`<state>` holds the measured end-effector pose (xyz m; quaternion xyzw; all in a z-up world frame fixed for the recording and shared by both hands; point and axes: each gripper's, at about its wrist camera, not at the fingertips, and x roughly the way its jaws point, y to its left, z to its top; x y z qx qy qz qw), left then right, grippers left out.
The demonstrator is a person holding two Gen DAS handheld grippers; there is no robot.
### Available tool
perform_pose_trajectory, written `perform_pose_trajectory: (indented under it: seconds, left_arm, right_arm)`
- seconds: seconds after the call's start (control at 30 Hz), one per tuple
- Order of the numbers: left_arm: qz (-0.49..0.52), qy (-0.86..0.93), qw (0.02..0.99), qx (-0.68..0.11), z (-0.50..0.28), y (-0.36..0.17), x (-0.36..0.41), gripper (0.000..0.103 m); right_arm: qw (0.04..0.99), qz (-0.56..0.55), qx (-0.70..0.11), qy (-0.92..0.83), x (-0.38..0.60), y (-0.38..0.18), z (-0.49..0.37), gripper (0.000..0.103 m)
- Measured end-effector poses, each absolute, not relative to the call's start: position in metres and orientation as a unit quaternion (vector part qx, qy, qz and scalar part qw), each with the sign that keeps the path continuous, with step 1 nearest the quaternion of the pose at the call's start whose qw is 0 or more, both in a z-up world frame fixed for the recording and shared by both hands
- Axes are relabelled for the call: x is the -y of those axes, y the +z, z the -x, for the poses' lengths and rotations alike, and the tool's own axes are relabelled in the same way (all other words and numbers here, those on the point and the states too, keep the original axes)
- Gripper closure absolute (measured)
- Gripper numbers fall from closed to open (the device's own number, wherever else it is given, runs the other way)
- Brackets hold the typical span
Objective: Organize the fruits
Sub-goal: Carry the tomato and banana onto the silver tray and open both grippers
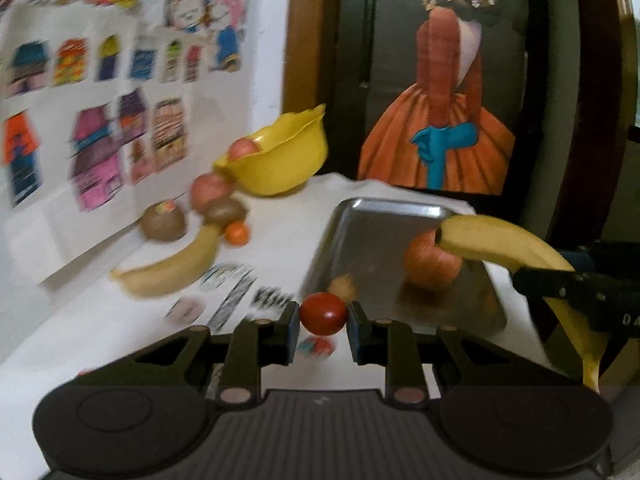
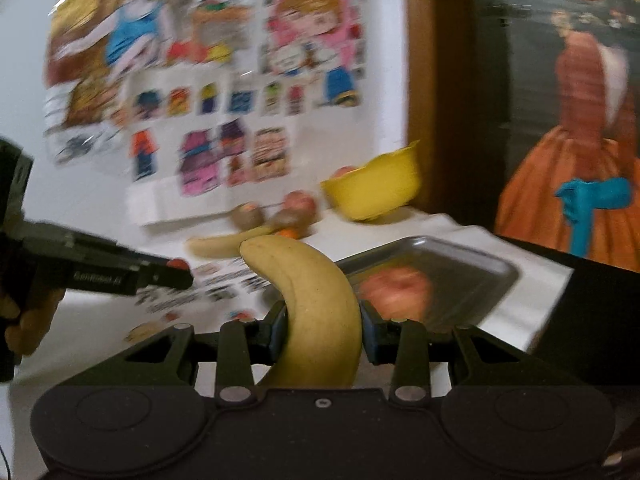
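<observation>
Between left gripper [image 1: 323, 316] pads: small red fruit [image 1: 323, 314], pinched. Right gripper [image 2: 323, 320] clamped on banana [image 2: 316, 304]. Ahead of both: metal tray [image 1: 372, 216] holding apple [image 1: 432, 264]. Risks: round fruit rolling off after release; long banana pivoting, knocking apple.

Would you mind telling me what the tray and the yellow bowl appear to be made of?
The tray looks like bare metal, probably steel: grey, with a bright rim and a blurred reflection of the apple. The yellow bowl looks like moulded plastic: uniform opaque colour, soft sheen, thin wavy rim.
</observation>
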<state>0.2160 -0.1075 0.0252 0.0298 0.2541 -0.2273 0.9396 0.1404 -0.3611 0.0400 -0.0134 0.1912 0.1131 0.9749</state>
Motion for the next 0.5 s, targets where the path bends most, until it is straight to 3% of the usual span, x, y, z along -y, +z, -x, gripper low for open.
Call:
perform_pose_trajectory:
  seconds: [0.23,0.5]
  left_arm:
    - [-0.042,-0.248,0.938,-0.240,-0.252,0.021,0.162,0.075]
    - [-0.053,-0.256,0.929,-0.264,-0.282,-0.009,0.193,0.075]
  right_arm:
    - [0.983,-0.002,-0.173,0.055,0.415,0.056,-0.182,0.063]
    - [0.977,-0.031,-0.209,0.026,0.452,0.040,-0.257,0.063]
